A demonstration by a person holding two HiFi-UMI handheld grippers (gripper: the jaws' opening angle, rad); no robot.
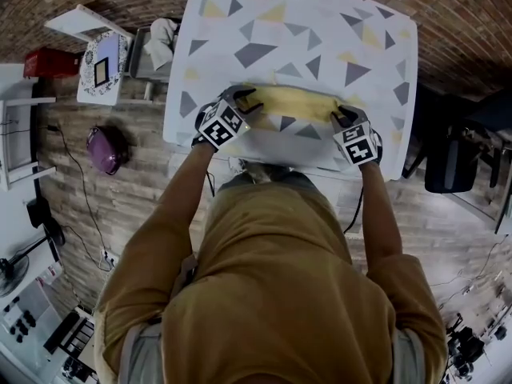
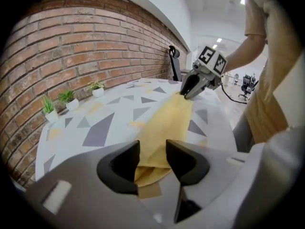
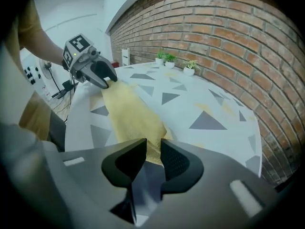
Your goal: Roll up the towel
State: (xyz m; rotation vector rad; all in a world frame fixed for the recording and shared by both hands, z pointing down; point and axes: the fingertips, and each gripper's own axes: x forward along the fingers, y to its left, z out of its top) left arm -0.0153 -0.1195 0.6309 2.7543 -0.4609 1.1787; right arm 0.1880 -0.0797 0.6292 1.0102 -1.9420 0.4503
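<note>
Lying folded: long yellow towel point(image 1: 292, 102)

Left hand-held gripper point(image 2: 152, 160): grey-bodied, black-jawed, angled downward; jaws are held apart, with the yellow cloth towel point(image 2: 167, 123) lying loosely between them.
Right hand-held gripper point(image 3: 152, 157): angled downward; jaws are closed narrowly on the towel's end.
Arms: left arm point(image 1: 180, 206) and right arm point(image 1: 382, 214) are stretched forward.

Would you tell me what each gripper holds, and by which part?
The right gripper grips the yellow towel at its right end; the left gripper straddles the left end, jaws apart, not pressing.
</note>
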